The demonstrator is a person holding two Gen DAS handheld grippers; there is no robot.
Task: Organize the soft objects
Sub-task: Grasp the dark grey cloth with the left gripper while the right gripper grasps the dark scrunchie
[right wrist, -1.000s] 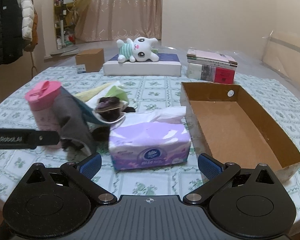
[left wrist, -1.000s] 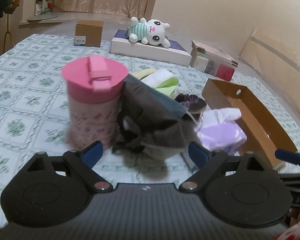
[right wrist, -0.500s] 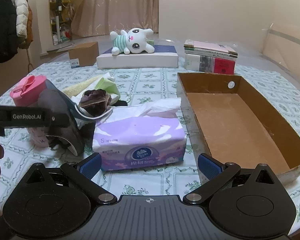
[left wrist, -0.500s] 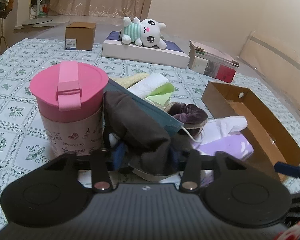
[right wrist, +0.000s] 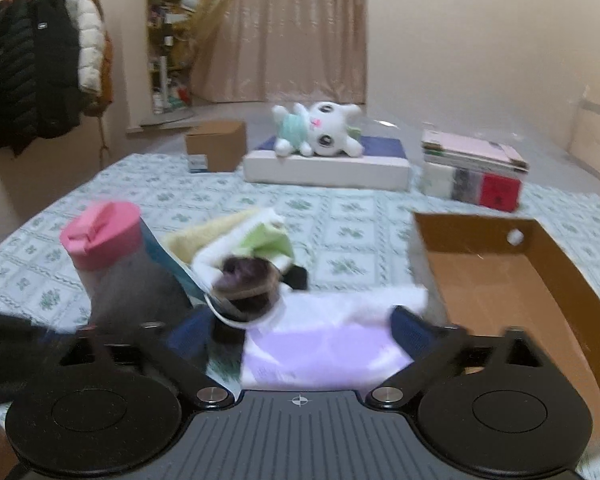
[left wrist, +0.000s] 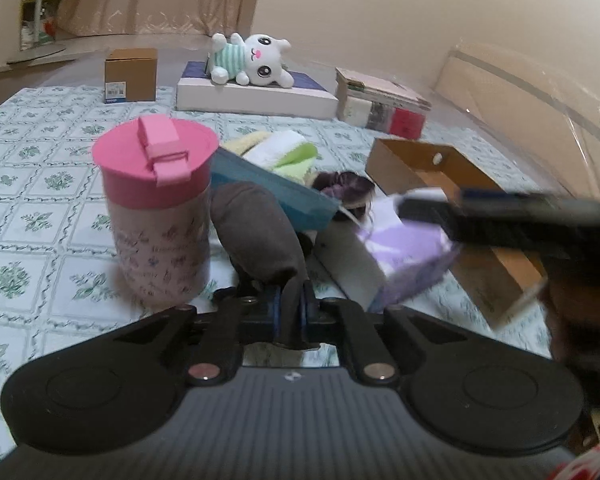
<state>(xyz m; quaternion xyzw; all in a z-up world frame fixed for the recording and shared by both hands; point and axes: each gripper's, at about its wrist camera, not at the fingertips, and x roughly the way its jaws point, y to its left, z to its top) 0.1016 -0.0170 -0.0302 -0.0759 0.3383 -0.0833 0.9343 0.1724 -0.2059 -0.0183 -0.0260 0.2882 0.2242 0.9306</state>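
Note:
My left gripper (left wrist: 290, 312) is shut on the near end of a dark grey cloth (left wrist: 256, 236), which leans against a pink-lidded cup (left wrist: 156, 208). Behind the cloth lie a teal mask (left wrist: 268, 192), a purple scrunchie (left wrist: 344, 188) and folded yellow, white and green towels (left wrist: 280, 152). My right gripper (right wrist: 300, 332) straddles a purple tissue pack (right wrist: 320, 352) and its jaws are closing. The left pad still stands apart from the pack. An empty cardboard tray (right wrist: 540, 272) stands just right of the pack.
A plush bunny (right wrist: 320, 132) lies on a flat white box (right wrist: 328, 168) at the back. A stack of books (right wrist: 476, 172) is at the back right and a small cardboard box (right wrist: 216, 144) at the back left. Coats (right wrist: 40, 68) hang at the left wall.
My left jaws have closed on the grey cloth. My right gripper has moved forward over the tissue pack and its jaws have narrowed around it.

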